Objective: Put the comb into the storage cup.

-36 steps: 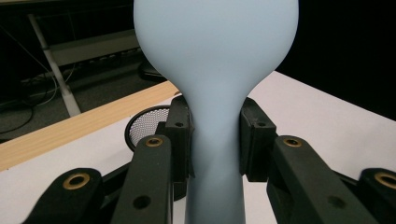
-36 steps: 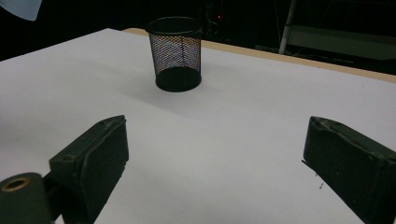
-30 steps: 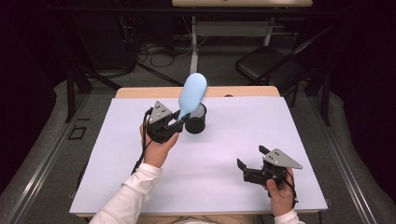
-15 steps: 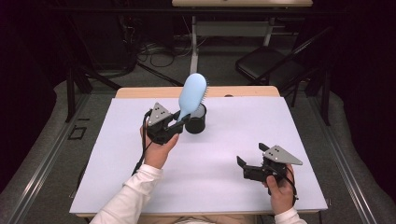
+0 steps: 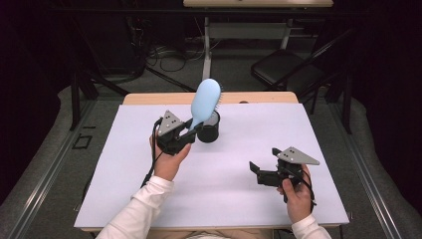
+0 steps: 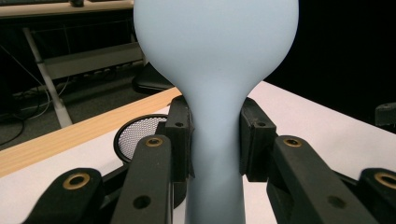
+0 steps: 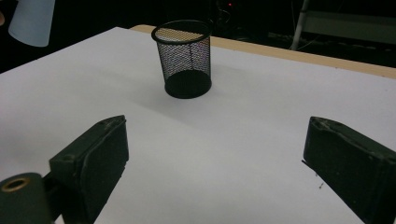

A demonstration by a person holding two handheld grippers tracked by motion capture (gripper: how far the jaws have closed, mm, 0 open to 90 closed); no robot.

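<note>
A light blue hairbrush is held up above the table, its head tilted over a black mesh cup. My left gripper is shut on the brush's handle; both pads press its sides in the left gripper view. The mesh cup shows behind the left jaw there. My right gripper hovers low over the table's right front, jaws wide open with nothing between them. In the right gripper view the cup stands upright and empty ahead of the open jaws.
The white table top has a wooden far edge. Beyond it stand a folding chair, a desk frame and floor cables. A black post stands left of the table.
The right hand has edged slightly with its gripper still open. The left gripper and the brush have stayed in place.
</note>
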